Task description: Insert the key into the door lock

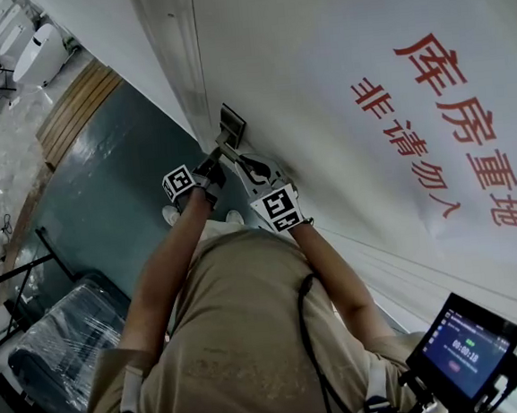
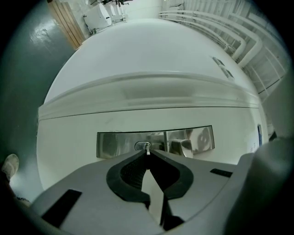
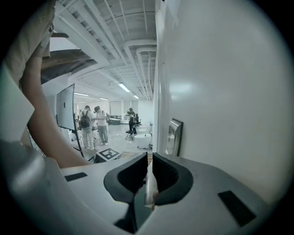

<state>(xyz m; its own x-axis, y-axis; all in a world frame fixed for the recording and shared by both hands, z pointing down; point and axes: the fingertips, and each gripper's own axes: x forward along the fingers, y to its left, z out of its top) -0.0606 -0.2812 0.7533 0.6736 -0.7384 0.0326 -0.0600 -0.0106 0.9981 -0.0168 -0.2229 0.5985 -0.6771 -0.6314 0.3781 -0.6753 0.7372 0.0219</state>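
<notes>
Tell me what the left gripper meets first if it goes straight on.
The left gripper is shut on the key, whose tip would meet the keyhole in the metal lock plate first; it may already be touching.

- Head view: camera on the person's head, facing steeply down along the door (image 1: pixel 254 49) face. The person's torso (image 1: pixel 241 319) fills the bottom. The left gripper (image 1: pixel 220 152) and right gripper (image 1: pixel 244 164) are mid-frame at the lock plate (image 1: pixel 231 122). Farthest view of the three.
- Left gripper view: rides the left gripper (image 2: pixel 147 153) and faces the door (image 2: pixel 151 73) square-on, very near. The lock plate (image 2: pixel 155 141) and key (image 2: pixel 147 148) are just past the jaw tips.
- Right gripper view: rides the right gripper (image 3: pixel 149 158) and looks along the door (image 3: pixel 220 92) surface. The lock plate (image 3: pixel 174 137) shows edge-on, near. The open room (image 3: pixel 115 124) is far off at left.
- Shared: the lock plate is in all three views; the head view covers both grippers.
</notes>
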